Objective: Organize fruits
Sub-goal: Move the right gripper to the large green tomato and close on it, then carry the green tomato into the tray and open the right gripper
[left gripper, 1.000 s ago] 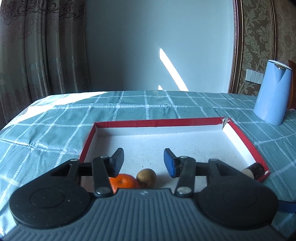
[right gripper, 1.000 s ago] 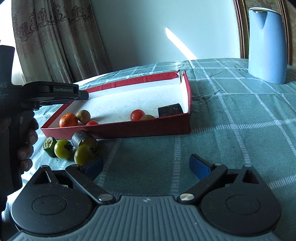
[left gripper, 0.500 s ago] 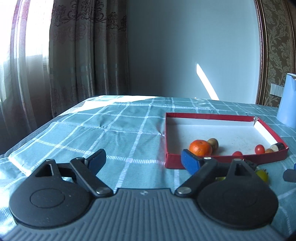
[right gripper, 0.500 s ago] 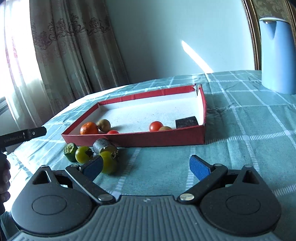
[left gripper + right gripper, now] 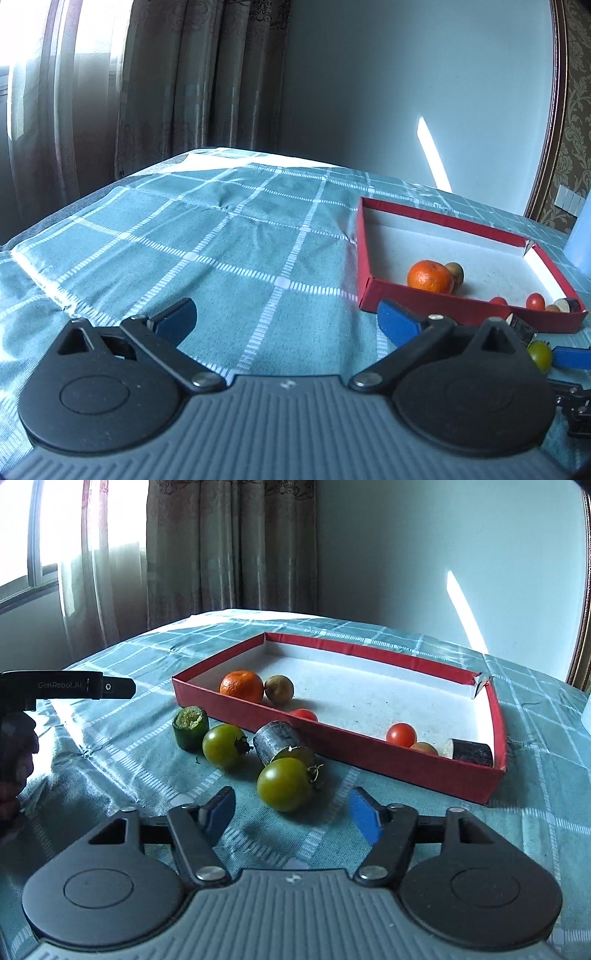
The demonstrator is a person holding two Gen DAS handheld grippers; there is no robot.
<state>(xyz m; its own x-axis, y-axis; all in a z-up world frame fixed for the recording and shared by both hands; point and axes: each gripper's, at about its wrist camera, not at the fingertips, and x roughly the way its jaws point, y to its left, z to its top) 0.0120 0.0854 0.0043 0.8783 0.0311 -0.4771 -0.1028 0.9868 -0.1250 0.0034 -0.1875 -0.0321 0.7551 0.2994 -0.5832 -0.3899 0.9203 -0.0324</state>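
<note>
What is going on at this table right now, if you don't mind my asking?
A person is sorting fruit into a red tray with two handheld grippers. The right gripper is open, lined up on a green tomato lying outside the tray. The left gripper is open and empty, off to the side. An orange is already in the tray.

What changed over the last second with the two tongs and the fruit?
The left tongs, open and empty, pulled back out of the red box to its left. The right tongs closed in on the nearest green tomato, jaws open around it. Nothing was gripped; the orange and other fruit stayed put.
</note>
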